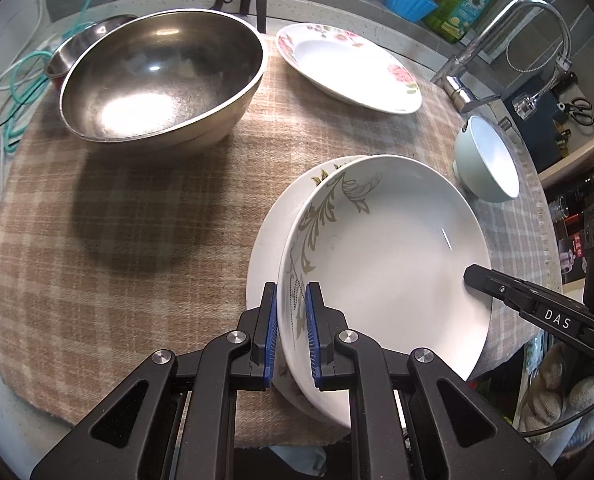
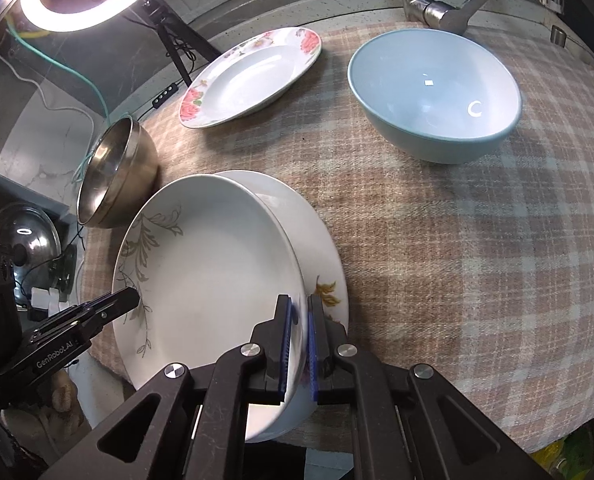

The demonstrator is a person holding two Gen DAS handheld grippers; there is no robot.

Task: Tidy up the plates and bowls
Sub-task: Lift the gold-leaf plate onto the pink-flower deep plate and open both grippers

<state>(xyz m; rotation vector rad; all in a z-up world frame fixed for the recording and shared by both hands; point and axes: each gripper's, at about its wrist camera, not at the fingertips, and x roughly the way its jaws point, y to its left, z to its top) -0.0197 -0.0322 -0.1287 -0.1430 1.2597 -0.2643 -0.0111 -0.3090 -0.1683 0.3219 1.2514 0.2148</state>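
Plates, three: leaf-pattern plate, yellow-motif plate beneath it, rose plate. Bowls, three: large steel bowl, small steel bowl, pale blue bowl.

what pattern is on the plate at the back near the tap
White with pink flowers and green leaves round the rim of the plate; the right wrist view shows it best.

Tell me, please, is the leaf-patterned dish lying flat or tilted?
Tilted: the leaf-patterned dish leans over the plate beneath, pinched by both grippers.
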